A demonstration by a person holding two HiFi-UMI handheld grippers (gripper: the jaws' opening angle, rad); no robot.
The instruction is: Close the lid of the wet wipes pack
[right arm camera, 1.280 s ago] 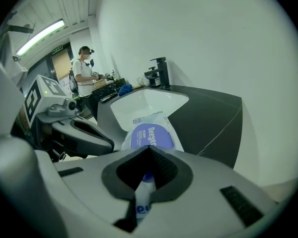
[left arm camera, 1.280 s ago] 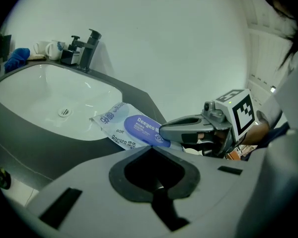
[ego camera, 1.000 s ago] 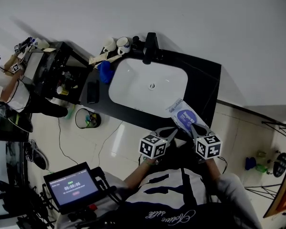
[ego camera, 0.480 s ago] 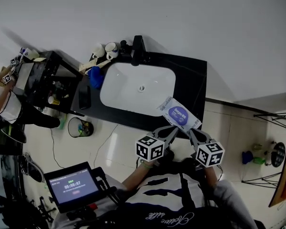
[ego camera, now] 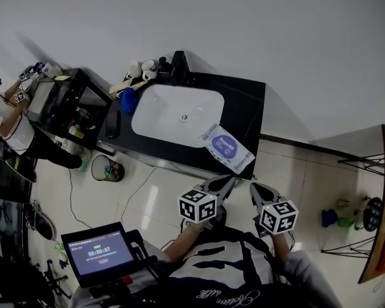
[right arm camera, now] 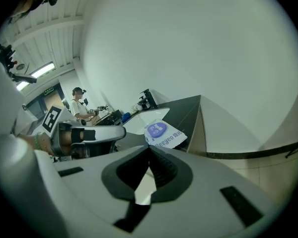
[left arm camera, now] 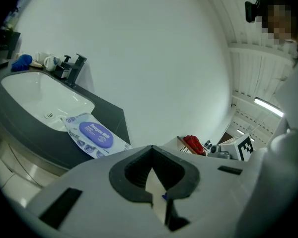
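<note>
1. The wet wipes pack [ego camera: 226, 147] is laid flat on the black counter [ego camera: 244, 104], just to the right of the sink [ego camera: 167, 111]. One corner of it reaches over the rim of the sink.
2. The purple lid [ego camera: 219, 141] is seen lying flat on top of the pack. No raised flap can be made out in any view, so the lid is judged to be already closed.
3. The left gripper [ego camera: 223, 185] is held in front of the sink, beyond the counter edge. Its jaws are pressed together at the tips and nothing is held between them.
4. The right gripper [ego camera: 255, 190] is held beside it, further to the right of the sink. Its jaws are likewise clenched, with nothing in them.
5. One second ago both grippers were placed right at the near end of the pack. They have since been drawn back from the sink, and the pack is no longer touched by either of them.
6. The pack itself is found in the same place beside the sink as before.
7. From this it is judged that the pressing of the lid is finished and the task is nearly or fully done. Whether the lid is really snapped shut cannot be confirmed from these views.
</note>
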